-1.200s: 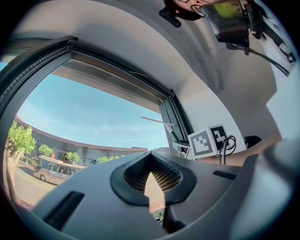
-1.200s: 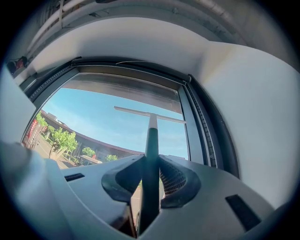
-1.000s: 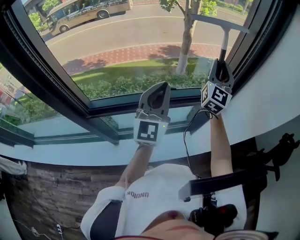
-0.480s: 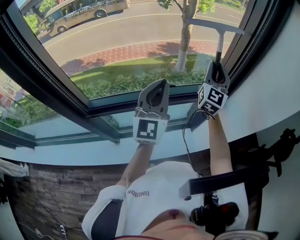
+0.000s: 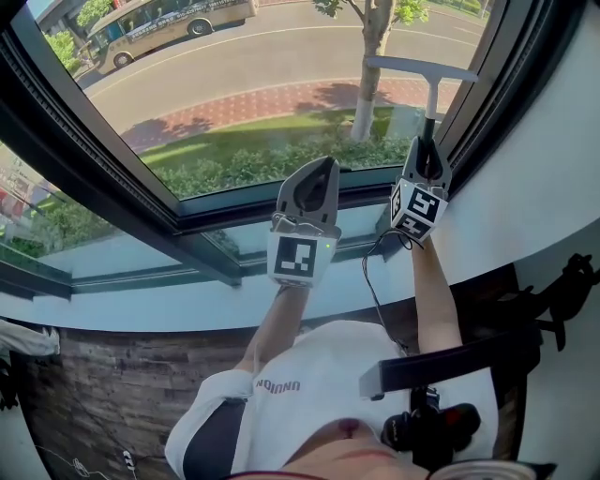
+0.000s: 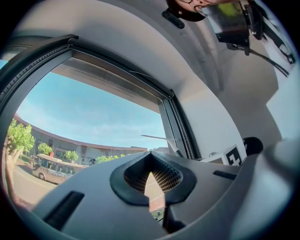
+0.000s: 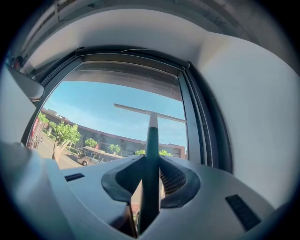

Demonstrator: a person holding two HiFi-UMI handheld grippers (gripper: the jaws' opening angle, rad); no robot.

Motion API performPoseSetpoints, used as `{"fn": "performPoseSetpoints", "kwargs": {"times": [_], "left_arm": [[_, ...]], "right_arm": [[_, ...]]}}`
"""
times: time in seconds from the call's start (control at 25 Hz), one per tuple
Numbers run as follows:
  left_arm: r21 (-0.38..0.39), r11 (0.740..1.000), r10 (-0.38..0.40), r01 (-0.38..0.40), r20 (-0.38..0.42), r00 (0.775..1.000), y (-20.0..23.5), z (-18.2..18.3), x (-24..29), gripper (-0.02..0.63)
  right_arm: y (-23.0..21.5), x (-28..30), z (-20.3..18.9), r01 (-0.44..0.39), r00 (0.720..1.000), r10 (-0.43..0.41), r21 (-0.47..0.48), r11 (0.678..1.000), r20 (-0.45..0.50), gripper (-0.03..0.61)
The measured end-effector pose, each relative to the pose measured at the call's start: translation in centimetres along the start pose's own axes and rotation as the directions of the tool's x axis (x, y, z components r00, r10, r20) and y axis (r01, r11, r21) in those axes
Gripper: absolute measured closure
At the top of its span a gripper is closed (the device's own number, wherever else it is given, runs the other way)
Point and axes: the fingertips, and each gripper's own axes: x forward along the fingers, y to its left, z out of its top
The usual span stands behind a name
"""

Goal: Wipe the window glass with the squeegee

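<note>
while left tool (image 5: 322, 176) sits closed, right tool (image 5: 425, 150) clamps squeegee (image 5: 432, 94).

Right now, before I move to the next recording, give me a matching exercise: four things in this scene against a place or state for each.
Things:
A. left gripper
B. right gripper
C. squeegee
D. bus

Places or states:
1. on the road outside
2. jaws together, nothing between them
3. jaws clamped on a dark handle
4. blade crosswise before the glass, near the window's right frame

Pairs: A-2, B-3, C-4, D-1
</note>
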Motion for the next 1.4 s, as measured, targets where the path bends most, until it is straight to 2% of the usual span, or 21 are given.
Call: {"fn": "performPoseSetpoints", "kwargs": {"times": [0.28,0.76,1.4], "left_arm": [[0.003,1.0,0.01,-0.01,0.005,1.0,0.1,0.2,-0.2,0.618],[0.002,1.0,0.026,-0.026,0.005,1.0,0.4,0.1,-0.5,0.618],[-0.003,0.999,0.033,-0.033,-0.012,0.999,0.3,-0.5,-0.5,0.618]], "right_arm": [[0.2,-1.1,-1.5,0.001,1.0,-0.001,-0.003,1.0,-0.016,0.486],[1.0,-3.0,-5.7,-0.014,0.995,0.014,0.0,1.0,-0.097,0.486],[0.9,-4.1,-8.2,-0.024,0.989,0.02,-0.029,0.999,-0.144,0.486]]}}
